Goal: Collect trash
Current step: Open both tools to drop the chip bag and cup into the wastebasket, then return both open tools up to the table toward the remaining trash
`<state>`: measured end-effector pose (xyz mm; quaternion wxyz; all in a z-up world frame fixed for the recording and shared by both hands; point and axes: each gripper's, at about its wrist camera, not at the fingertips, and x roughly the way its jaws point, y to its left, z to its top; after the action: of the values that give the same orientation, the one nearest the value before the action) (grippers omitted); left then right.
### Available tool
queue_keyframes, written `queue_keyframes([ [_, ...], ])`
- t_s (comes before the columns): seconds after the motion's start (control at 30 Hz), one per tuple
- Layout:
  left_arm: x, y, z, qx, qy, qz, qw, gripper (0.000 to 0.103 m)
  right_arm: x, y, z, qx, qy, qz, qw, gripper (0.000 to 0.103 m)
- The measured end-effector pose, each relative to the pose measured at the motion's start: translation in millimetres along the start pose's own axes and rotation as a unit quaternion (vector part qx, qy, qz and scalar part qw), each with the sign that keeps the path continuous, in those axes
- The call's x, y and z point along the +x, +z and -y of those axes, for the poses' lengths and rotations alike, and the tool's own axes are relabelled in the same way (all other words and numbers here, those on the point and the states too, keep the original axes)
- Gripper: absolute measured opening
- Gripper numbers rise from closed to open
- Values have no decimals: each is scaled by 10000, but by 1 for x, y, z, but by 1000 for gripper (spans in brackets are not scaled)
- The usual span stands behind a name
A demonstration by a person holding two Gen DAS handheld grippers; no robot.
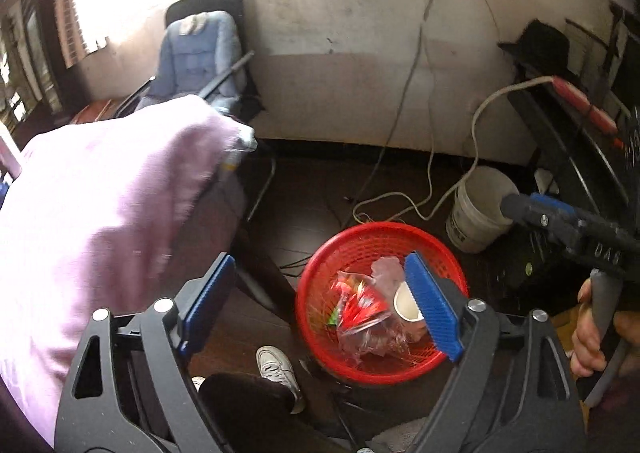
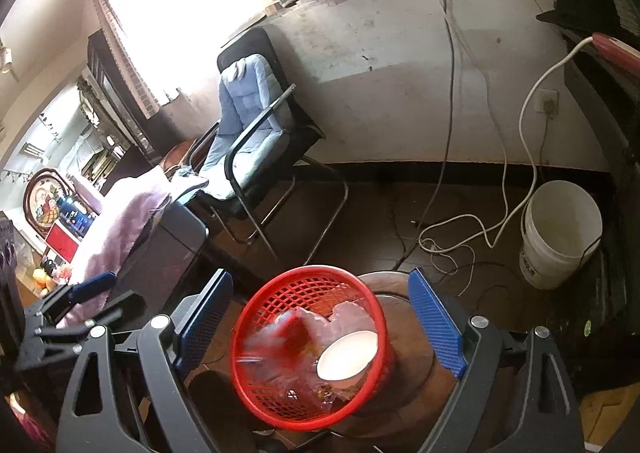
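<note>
A red mesh basket [image 1: 320,293] holds trash: a red and clear plastic wrapper [image 1: 360,313] and a white paper cup [image 1: 406,303]. It also shows in the right wrist view [image 2: 260,337], standing on a round wooden stool [image 2: 416,373], with the wrapper [image 2: 296,337] and cup [image 2: 348,355] inside. My left gripper [image 1: 320,309] is open and empty above the basket's left side. My right gripper [image 2: 320,325] is open and empty right above the basket; it shows at the right of the left wrist view [image 1: 560,221]. The left gripper appears at the left of the right wrist view [image 2: 86,297].
A pink cloth [image 1: 100,221] covers a surface at left. A black chair with a blue cushion [image 2: 248,121] stands by the wall. A white bucket [image 2: 556,233] and loose cables [image 2: 452,241] lie on the dark floor. My shoe [image 1: 278,371] is below.
</note>
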<state>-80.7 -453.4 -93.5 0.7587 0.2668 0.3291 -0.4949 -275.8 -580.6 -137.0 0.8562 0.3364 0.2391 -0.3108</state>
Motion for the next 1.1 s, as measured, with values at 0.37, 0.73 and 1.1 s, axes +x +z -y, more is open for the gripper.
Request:
queue_keyframes([
  [0.37, -46, -3, -31, -344, 357, 366, 9981, 92, -12, -1, -46, -429, 306, 17, 9986, 89],
  [0.73, -102, -19, -57, -674, 676, 864, 9917, 94, -42, -3, -100, -982, 569, 197, 9933, 93],
  [1.1, -162, -46, -97, -1130, 951, 1352, 9798, 96, -69, -22, -164, -1584, 878, 249, 9832, 95],
])
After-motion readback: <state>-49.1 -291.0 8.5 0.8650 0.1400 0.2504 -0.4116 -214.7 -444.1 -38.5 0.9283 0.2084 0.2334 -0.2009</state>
